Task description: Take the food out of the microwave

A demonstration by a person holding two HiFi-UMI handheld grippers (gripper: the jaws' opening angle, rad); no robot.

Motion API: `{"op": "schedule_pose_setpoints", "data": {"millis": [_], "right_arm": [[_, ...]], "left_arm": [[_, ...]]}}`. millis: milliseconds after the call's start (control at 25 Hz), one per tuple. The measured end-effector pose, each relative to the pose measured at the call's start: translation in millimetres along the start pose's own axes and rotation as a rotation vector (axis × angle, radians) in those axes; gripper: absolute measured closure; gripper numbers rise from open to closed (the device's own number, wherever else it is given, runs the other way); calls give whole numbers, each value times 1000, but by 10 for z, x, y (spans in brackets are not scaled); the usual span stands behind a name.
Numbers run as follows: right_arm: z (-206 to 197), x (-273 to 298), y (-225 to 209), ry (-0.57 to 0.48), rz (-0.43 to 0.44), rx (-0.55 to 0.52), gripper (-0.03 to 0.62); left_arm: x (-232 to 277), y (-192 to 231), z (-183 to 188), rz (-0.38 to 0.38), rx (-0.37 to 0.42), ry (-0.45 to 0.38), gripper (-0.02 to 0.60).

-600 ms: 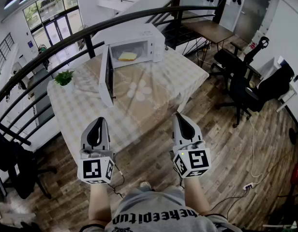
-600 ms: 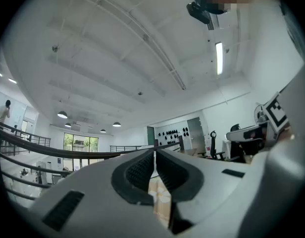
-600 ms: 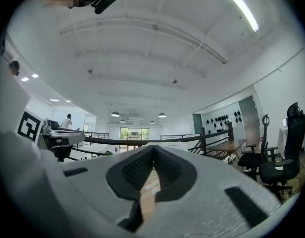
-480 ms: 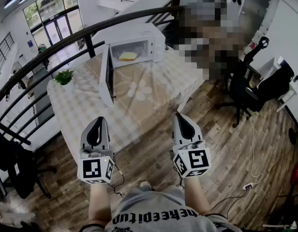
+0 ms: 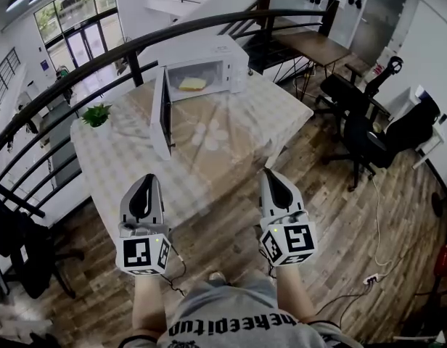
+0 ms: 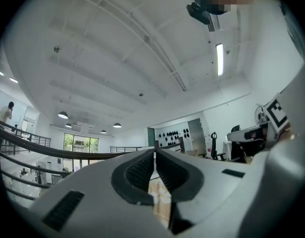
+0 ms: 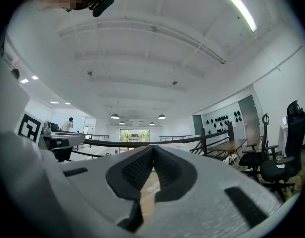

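Observation:
A white microwave (image 5: 209,60) stands at the far end of a table with a checked cloth (image 5: 231,133), its door (image 5: 162,114) swung wide open to the left. Inside lies a yellow piece of food (image 5: 192,84) on a plate. My left gripper (image 5: 145,183) is held near the table's front edge, shut and empty, far from the microwave. My right gripper (image 5: 271,178) hovers beside it at the same edge, its tips together with nothing between them. In the gripper views each gripper, left (image 6: 154,152) and right (image 7: 152,150), points over the table toward the railing.
A small potted plant (image 5: 97,115) sits at the table's left corner. A black curved railing (image 5: 100,60) runs behind the table. Office chairs (image 5: 361,133) and a wooden desk (image 5: 314,46) stand to the right on the wood floor. A cable and plug (image 5: 374,278) lie at the right.

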State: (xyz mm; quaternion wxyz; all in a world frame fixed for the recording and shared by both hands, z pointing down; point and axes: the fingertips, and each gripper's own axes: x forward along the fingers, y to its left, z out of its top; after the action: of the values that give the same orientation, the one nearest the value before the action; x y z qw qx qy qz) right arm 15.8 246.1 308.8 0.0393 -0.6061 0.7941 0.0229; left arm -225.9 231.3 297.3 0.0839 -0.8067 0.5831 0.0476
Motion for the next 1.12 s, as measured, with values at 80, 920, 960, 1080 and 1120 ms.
{"op": "schedule_pose_setpoints", "data": {"millis": [80, 920, 960, 1080, 1120], "right_arm": [[-8, -14, -4, -3, 1, 8, 589], [-109, 811, -347, 1, 74, 3, 589], [-119, 897, -388, 2, 79, 4, 589], [-132, 1166, -541, 1, 87, 7, 589], [-132, 1253, -596, 0, 88, 7, 589]], "left_arm": [[5, 4, -14, -4, 0, -11, 568], [775, 76, -117, 41, -2, 16, 568], [856, 95, -134, 45, 1, 11, 568], [1126, 131, -210, 52, 6, -1, 568], [1216, 138, -228, 55, 5, -4, 568]]}}
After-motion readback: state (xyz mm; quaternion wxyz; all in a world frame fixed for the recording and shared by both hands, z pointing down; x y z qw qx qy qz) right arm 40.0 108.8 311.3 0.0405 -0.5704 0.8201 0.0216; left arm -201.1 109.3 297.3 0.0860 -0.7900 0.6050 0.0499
